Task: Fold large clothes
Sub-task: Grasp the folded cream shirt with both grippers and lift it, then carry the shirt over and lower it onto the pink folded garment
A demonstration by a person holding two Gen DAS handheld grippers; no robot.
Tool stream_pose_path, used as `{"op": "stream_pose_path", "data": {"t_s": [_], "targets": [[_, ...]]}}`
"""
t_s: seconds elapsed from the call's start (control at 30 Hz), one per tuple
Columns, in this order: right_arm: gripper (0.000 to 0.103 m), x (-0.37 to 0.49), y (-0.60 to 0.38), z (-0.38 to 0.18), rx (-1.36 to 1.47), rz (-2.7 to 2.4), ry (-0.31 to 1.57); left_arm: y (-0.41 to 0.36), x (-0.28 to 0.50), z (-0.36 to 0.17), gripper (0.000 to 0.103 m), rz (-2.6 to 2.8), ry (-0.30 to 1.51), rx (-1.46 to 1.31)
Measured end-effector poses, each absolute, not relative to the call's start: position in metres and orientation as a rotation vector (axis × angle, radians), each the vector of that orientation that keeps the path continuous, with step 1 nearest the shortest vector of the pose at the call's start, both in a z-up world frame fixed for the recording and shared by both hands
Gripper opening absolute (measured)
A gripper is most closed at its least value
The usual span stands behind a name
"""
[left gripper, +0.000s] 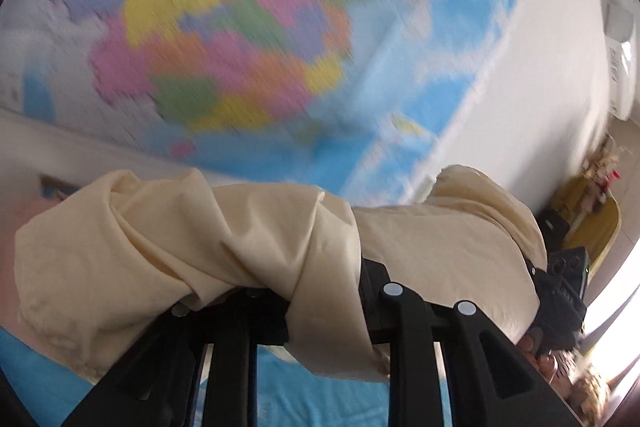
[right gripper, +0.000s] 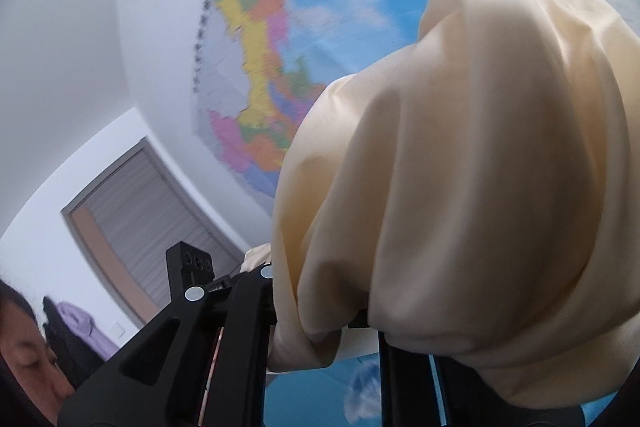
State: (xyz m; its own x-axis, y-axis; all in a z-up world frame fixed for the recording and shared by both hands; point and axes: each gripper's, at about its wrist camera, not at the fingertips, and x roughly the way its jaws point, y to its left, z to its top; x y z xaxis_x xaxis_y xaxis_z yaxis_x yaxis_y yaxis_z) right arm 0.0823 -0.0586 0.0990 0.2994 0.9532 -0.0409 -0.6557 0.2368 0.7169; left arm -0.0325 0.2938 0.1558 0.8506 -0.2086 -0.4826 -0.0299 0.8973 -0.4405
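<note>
A large cream garment (left gripper: pixel 192 247) is lifted in the air and draped over my left gripper (left gripper: pixel 320 307), which is shut on its bunched fabric; the fingertips are hidden under the cloth. In the right wrist view the same cream garment (right gripper: pixel 460 187) hangs over my right gripper (right gripper: pixel 320 323), which is shut on it, with the fingers mostly covered. The other gripper (left gripper: pixel 560 291) shows at the right of the left wrist view, holding the far end of the cloth.
A big coloured wall map (left gripper: pixel 248 39) on a white wall fills the background, also in the right wrist view (right gripper: pixel 272 67). A shuttered door (right gripper: pixel 152 227) and the person's face (right gripper: pixel 28 359) are at lower left. A yellow chair (left gripper: pixel 592 227) is at right.
</note>
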Motion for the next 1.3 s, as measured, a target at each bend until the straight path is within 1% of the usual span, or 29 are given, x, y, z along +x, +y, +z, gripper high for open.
{"op": "stream_pose_path", "data": {"t_s": [0.13, 0.27, 0.43, 0.5, 0.53, 0.6, 0.67, 0.7, 0.73, 0.77, 0.8, 0.83, 0.9, 0.93, 0.97, 1.0, 1.03, 1.1, 1.13, 1.2, 1.23, 1.27, 1.3], "targets": [[0.012, 0.101, 0.001, 0.113, 0.643, 1.27, 0.526, 0.346, -0.035, 0.182, 0.02, 0.022, 0.466, -0.414], [0.012, 0.117, 0.079, 0.118, 0.615, 1.371, 0.529, 0.403, -0.041, 0.193, 0.02, 0.167, 0.392, -0.406], [0.011, 0.131, 0.169, 0.105, 0.609, 1.469, 0.536, 0.481, -0.044, 0.192, 0.019, 0.306, 0.332, -0.419], [0.011, 0.128, 0.203, 0.09, 0.583, 1.507, 0.533, 0.516, -0.051, 0.182, 0.019, 0.373, 0.288, -0.413], [0.011, 0.123, 0.227, 0.074, 0.557, 1.539, 0.553, 0.53, -0.055, 0.174, 0.019, 0.395, 0.277, -0.409], [0.011, 0.117, 0.256, 0.043, 0.5, 1.559, 0.611, 0.563, -0.065, 0.139, 0.019, 0.455, 0.274, -0.42], [0.011, 0.112, 0.283, -0.004, 0.441, 1.559, 0.748, 0.587, -0.069, 0.093, 0.02, 0.513, 0.347, -0.45], [0.011, 0.109, 0.296, -0.037, 0.405, 1.543, 0.843, 0.597, -0.07, 0.065, 0.02, 0.541, 0.407, -0.465], [0.011, 0.108, 0.301, -0.055, 0.388, 1.531, 0.9, 0.606, -0.072, 0.039, 0.02, 0.563, 0.463, -0.491], [0.012, 0.107, 0.306, -0.085, 0.378, 1.507, 0.994, 0.618, -0.077, 0.003, 0.02, 0.583, 0.546, -0.541], [0.013, 0.106, 0.306, -0.108, 0.386, 1.49, 1.063, 0.623, -0.083, -0.016, 0.023, 0.588, 0.571, -0.577], [0.018, 0.105, 0.304, -0.125, 0.401, 1.482, 1.115, 0.628, -0.092, -0.033, 0.027, 0.592, 0.577, -0.616], [0.027, 0.106, 0.292, -0.145, 0.46, 1.467, 1.17, 0.631, -0.102, -0.048, 0.03, 0.583, 0.591, -0.646], [0.035, 0.106, 0.286, -0.148, 0.468, 1.469, 1.185, 0.631, -0.106, -0.051, 0.032, 0.585, 0.599, -0.65], [0.05, 0.105, 0.279, -0.147, 0.461, 1.48, 1.193, 0.63, -0.106, -0.052, 0.032, 0.585, 0.605, -0.65], [0.06, 0.104, 0.271, -0.144, 0.44, 1.479, 1.189, 0.631, -0.107, -0.052, 0.034, 0.586, 0.61, -0.65], [0.075, 0.103, 0.263, -0.14, 0.41, 1.468, 1.182, 0.631, -0.109, -0.053, 0.035, 0.589, 0.618, -0.658], [0.076, 0.1, 0.236, -0.127, 0.353, 1.469, 1.121, 0.63, -0.111, -0.053, 0.036, 0.587, 0.632, -0.66], [0.076, 0.101, 0.226, -0.124, 0.336, 1.452, 1.108, 0.629, -0.111, -0.052, 0.038, 0.586, 0.636, -0.654], [0.07, 0.109, 0.2, -0.116, 0.34, 1.411, 1.076, 0.626, -0.113, -0.05, 0.041, 0.584, 0.642, -0.652], [0.067, 0.111, 0.192, -0.114, 0.319, 1.374, 1.059, 0.623, -0.113, -0.05, 0.046, 0.58, 0.638, -0.651], [0.067, 0.116, 0.186, -0.11, 0.283, 1.329, 1.034, 0.625, -0.116, -0.051, 0.049, 0.576, 0.639, -0.65], [0.068, 0.124, 0.192, -0.107, 0.273, 1.292, 1.029, 0.622, -0.116, -0.051, 0.056, 0.578, 0.644, -0.648]]}}
